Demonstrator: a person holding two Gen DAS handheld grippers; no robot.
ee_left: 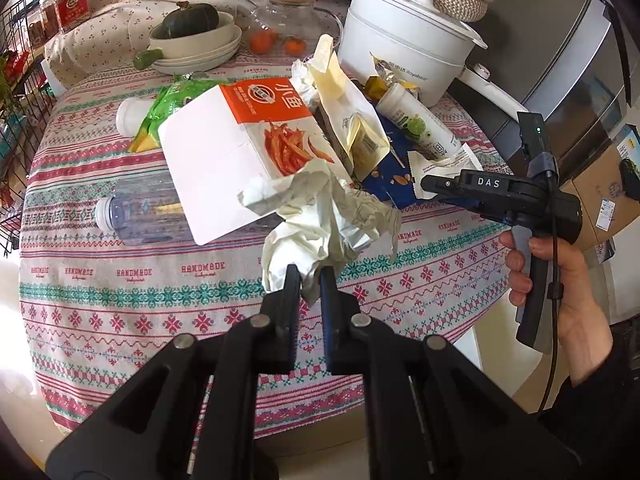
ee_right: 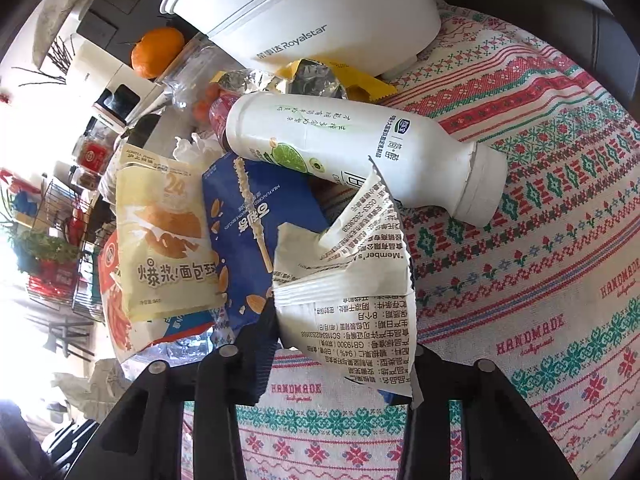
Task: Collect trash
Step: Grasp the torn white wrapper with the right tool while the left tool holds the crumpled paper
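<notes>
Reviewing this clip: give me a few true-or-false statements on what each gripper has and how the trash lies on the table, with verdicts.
1. The left gripper is shut on crumpled white paper. True.
2. The white yogurt bottle stands upright. False: it lies on its side.
3. A white printed wrapper sits between the right gripper fingers. True.
4. The white cooking pot has no lid. False: a lid with a knob covers it.
5. The tablecloth is plain white. False: it has red and green patterns.
</notes>
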